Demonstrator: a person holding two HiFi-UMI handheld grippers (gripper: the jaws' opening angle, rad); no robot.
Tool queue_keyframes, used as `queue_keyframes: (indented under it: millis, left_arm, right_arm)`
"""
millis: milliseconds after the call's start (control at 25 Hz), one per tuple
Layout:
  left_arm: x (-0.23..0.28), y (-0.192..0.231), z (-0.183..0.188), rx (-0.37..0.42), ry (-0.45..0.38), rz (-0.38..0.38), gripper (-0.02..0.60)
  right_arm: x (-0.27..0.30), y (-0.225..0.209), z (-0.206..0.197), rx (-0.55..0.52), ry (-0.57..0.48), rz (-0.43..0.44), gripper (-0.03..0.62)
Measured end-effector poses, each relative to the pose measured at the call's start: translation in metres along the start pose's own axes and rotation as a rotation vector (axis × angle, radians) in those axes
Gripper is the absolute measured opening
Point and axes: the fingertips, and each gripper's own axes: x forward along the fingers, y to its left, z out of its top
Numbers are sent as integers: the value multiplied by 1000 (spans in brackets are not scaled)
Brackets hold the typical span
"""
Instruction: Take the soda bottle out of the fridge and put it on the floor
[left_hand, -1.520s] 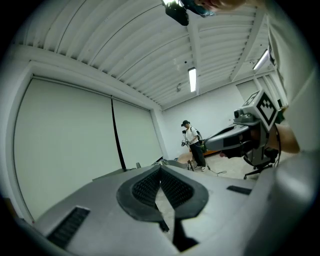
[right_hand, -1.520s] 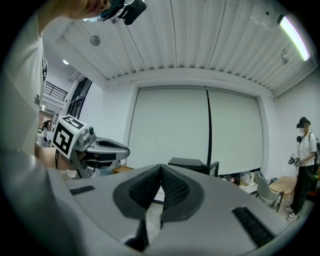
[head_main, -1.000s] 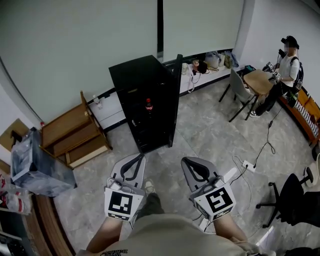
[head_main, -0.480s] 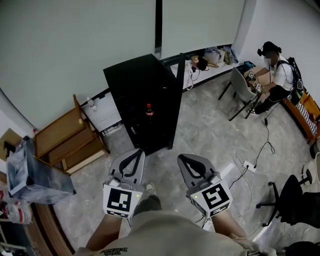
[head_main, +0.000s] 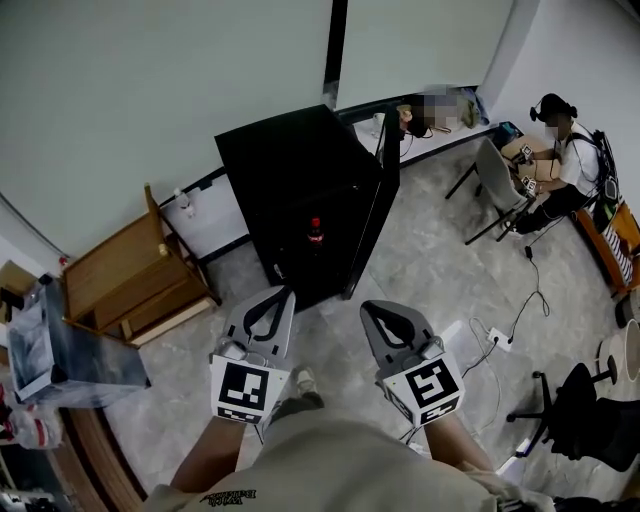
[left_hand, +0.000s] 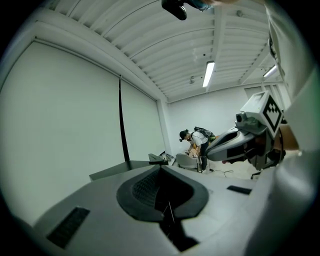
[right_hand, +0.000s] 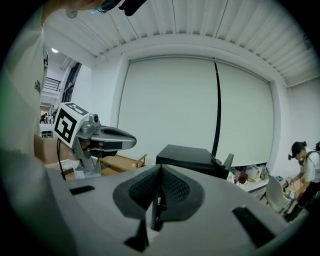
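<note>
The soda bottle (head_main: 316, 232), dark with a red label, stands upright inside the black fridge (head_main: 290, 170). The fridge door (head_main: 385, 195) hangs open on the right side. My left gripper (head_main: 281, 293) and right gripper (head_main: 369, 309) are held side by side low in the head view, both well short of the fridge and pointing toward it. Each has its jaws together with nothing between them. In the right gripper view the fridge (right_hand: 192, 155) lies ahead beyond the jaw tips (right_hand: 160, 168), with the left gripper (right_hand: 102, 138) to the left. The bottle is not visible in either gripper view.
A wooden rack (head_main: 135, 275) stands left of the fridge, and a plastic bin (head_main: 55, 345) sits at the far left. A person (head_main: 570, 160) sits at a small table with a chair (head_main: 492, 180) at the right. A power strip and cable (head_main: 495, 332) lie on the floor, near a black office chair (head_main: 590, 405).
The fridge and bottle sit slightly lower and further right in the head view, a little closer. Both grippers stay shut and empty, held in the same pose.
</note>
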Motion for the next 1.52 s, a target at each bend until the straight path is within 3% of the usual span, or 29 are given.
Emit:
queue_keyframes:
  millis: [600, 960, 1520]
  left_arm:
    - [71, 72, -11, 21, 30, -13, 6]
    - [103, 77, -23, 14, 68, 22, 6]
    - [166, 73, -29, -55, 155, 215, 6]
  right_arm:
    - [91, -63, 25, 49, -53, -66, -3]
    - [114, -92, 20, 65, -81, -12, -3]
    - [179, -163, -18, 31, 13, 209, -2]
